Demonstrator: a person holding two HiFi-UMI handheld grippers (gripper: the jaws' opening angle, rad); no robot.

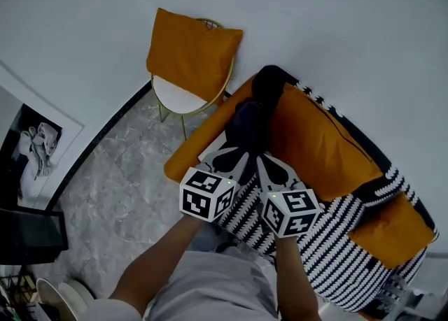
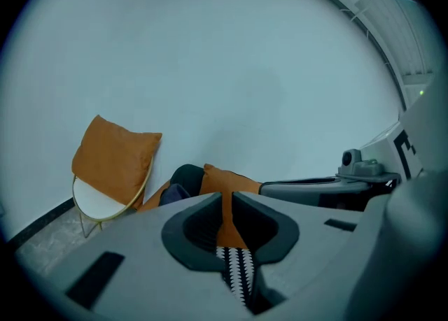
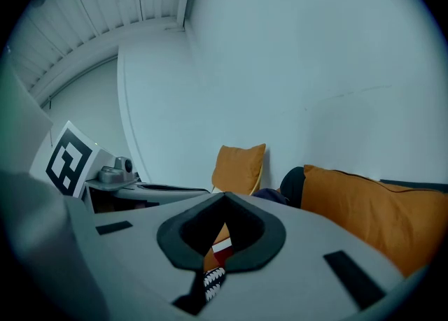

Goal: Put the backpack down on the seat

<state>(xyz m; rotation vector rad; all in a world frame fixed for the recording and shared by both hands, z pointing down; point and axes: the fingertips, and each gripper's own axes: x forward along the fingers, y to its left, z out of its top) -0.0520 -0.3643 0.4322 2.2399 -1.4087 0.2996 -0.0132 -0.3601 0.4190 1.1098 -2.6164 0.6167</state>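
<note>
The dark backpack (image 1: 248,122) lies on the orange sofa seat (image 1: 203,138) at its far end, leaning on a large orange cushion (image 1: 315,146). Both grippers hover just short of it, side by side. In the left gripper view the backpack (image 2: 175,188) shows ahead, apart from the jaws. My left gripper (image 1: 234,150) (image 2: 225,197) has a narrow slit between its tips with nothing in it. My right gripper (image 1: 267,162) (image 3: 224,199) has its tips together, and nothing is held. From the right gripper view the backpack (image 3: 276,192) is partly hidden behind the jaws.
A black-and-white striped throw (image 1: 329,250) covers the sofa's near part. A gold wire chair (image 1: 183,96) with an orange pillow (image 1: 190,52) stands left of the sofa against the white wall. Marble floor (image 1: 119,187) lies at the left.
</note>
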